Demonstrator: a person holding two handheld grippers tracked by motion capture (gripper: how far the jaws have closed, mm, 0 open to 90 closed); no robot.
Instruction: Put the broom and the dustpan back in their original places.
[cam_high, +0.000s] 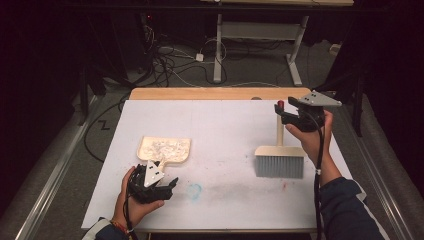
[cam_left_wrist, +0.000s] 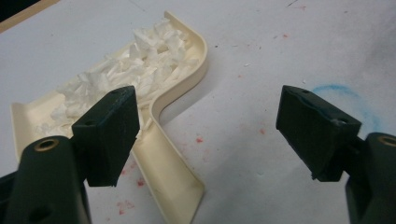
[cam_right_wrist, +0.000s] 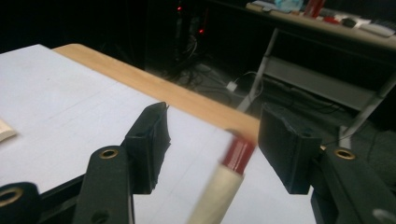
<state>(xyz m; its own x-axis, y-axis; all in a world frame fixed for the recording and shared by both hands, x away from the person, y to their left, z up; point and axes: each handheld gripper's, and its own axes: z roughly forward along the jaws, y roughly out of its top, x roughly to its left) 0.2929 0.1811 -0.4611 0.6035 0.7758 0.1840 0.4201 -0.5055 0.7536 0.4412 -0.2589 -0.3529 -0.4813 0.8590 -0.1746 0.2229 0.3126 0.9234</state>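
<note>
**Kid:** Table (cam_high: 215, 190) first, right? It is the biggest thing. It is white and goes across the whole middle of the frame.

**Helper:** Yes. Next comes the brush (cam_high: 279, 159), at the right of the frame. Its grey hairs sit on the table and its stick points up the frame.

**Kid:** Is the right gripper (cam_high: 286, 114) holding the stick?

**Helper:** Not tight. In the right gripper view the red tip (cam_right_wrist: 237, 154) sits between the jaws, but they are spread and do not press it. I think the hand is letting go. To do that well, open wide and lift straight off, so the brush does not tip or get dragged.

**Kid:** And the pan (cam_high: 165, 149)?

**Helper:** It lies flat at the left of the middle, well apart from the brush. Its handle (cam_left_wrist: 170, 182) points down the frame to the left gripper (cam_high: 159, 186).

**Kid:** Does that one pinch it?

**Helper:** No. Its jaws are spread wide. In the left gripper view the handle lies low by the left jaw, with nothing squeezing it.

**Kid:** What is in the pan?

**Helper:** White paper bits (cam_left_wrist: 135, 65), piled toward the back wall. None look spilled. A blue smudge (cam_high: 194, 190) and tiny red dots are on the table.
</note>
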